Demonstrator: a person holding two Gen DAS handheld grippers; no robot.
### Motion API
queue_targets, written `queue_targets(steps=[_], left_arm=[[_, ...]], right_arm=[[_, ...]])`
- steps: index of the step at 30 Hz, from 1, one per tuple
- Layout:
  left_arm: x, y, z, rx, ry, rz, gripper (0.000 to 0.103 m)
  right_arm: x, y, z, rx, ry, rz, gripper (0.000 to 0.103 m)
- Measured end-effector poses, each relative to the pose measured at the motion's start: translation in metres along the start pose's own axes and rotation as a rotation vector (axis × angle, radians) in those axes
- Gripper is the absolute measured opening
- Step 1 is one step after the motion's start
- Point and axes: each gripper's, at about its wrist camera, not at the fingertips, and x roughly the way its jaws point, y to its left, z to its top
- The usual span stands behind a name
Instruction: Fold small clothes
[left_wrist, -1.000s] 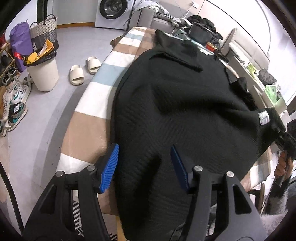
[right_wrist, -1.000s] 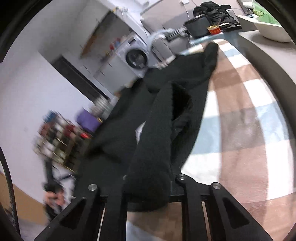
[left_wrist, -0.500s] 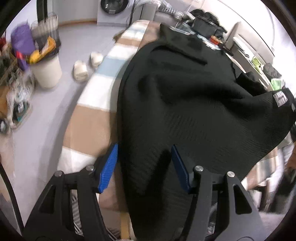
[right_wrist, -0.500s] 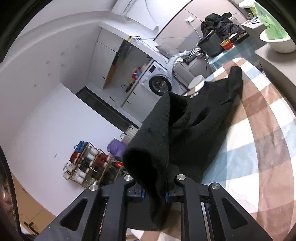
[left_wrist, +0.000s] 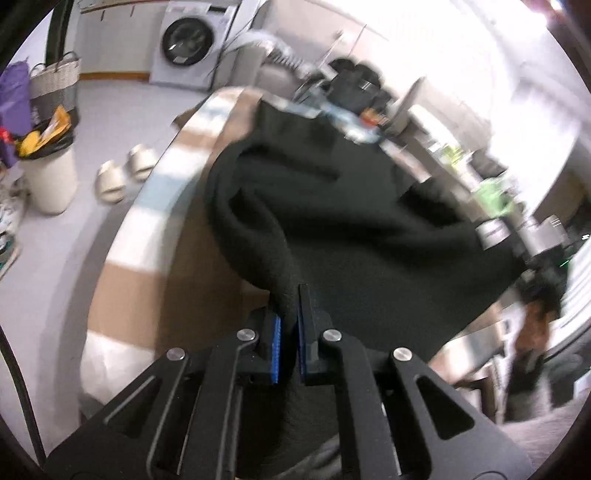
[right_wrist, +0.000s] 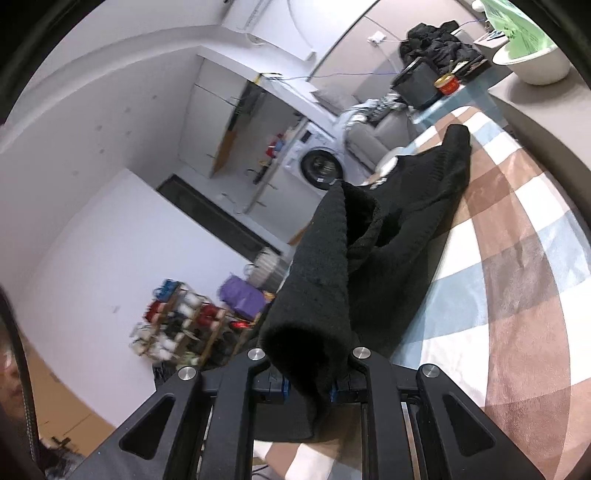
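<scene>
A black knitted garment lies across a table under a checked cloth of brown, white and pale blue. My left gripper is shut on the garment's near edge, the blue pads pinching a fold lifted off the cloth. In the right wrist view the same garment rises from the checked cloth to my right gripper, which is shut on a thick bunch of the knit that drapes over the fingers. The other gripper shows at the right of the left view, blurred.
A washing machine, a white bin and a pair of slippers stand on the floor left of the table. A shoe rack and purple bag stand by the wall. A dark box, a red tin and a white bowl sit past the table's far end.
My left gripper has shut on the garment's near edge and lifted it. The right gripper kept its grip and rose, tilting its view upward.
</scene>
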Motion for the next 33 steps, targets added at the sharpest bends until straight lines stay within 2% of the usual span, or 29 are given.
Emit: queue_targets(steps=[2, 3, 5, 6, 7, 10, 11, 13, 18, 20, 23, 27, 30, 31, 33], left_arm=[[-0.018, -0.004, 0.005, 0.000, -0.045, -0.064, 0.004], [-0.025, -0.006, 0.010, -0.005, -0.064, -0.089, 0.004], [-0.036, -0.005, 0.019, -0.030, -0.100, -0.158, 0.004], [-0.040, -0.004, 0.022, -0.038, -0.112, -0.171, 0.004], [-0.042, -0.003, 0.026, -0.047, -0.127, -0.177, 0.004], [-0.044, 0.003, 0.038, -0.072, -0.153, -0.182, 0.004], [-0.042, 0.004, 0.043, -0.079, -0.160, -0.195, 0.004], [-0.038, 0.006, 0.055, -0.089, -0.174, -0.214, 0.004], [-0.014, 0.007, 0.095, -0.113, -0.183, -0.258, 0.004], [-0.002, 0.005, 0.118, -0.106, -0.188, -0.265, 0.004], [0.022, 0.001, 0.152, -0.104, -0.191, -0.271, 0.004], [0.069, 0.010, 0.197, -0.139, -0.163, -0.248, 0.004], [0.113, 0.027, 0.224, -0.187, -0.124, -0.199, 0.004], [0.130, 0.036, 0.231, -0.214, -0.100, -0.160, 0.007], [0.155, 0.050, 0.236, -0.246, -0.049, -0.083, 0.020]], right_arm=[[-0.013, -0.007, 0.000, 0.023, -0.025, 0.073, 0.012], [-0.022, -0.009, -0.001, 0.035, -0.047, 0.132, 0.007], [-0.037, -0.007, 0.000, 0.028, -0.086, 0.167, 0.007], [-0.040, -0.005, 0.002, 0.014, -0.097, 0.155, 0.007], [-0.041, -0.001, 0.003, -0.014, -0.092, 0.108, 0.007], [-0.033, 0.009, 0.005, -0.096, -0.014, -0.078, 0.009], [-0.030, 0.010, 0.005, -0.107, 0.008, -0.107, 0.009], [-0.027, 0.007, 0.002, -0.109, 0.009, -0.134, 0.009], [-0.021, -0.001, 0.003, -0.066, -0.016, -0.111, 0.009], [-0.019, -0.002, 0.009, -0.047, -0.037, -0.086, 0.009], [-0.010, 0.000, 0.023, -0.037, -0.075, -0.097, 0.009], [0.007, -0.004, 0.045, -0.023, -0.107, -0.192, 0.009], [0.019, -0.015, 0.059, 0.003, -0.135, -0.333, 0.009], [0.022, -0.021, 0.063, 0.024, -0.145, -0.389, 0.009], [0.029, -0.034, 0.070, 0.072, -0.125, -0.508, 0.012]])
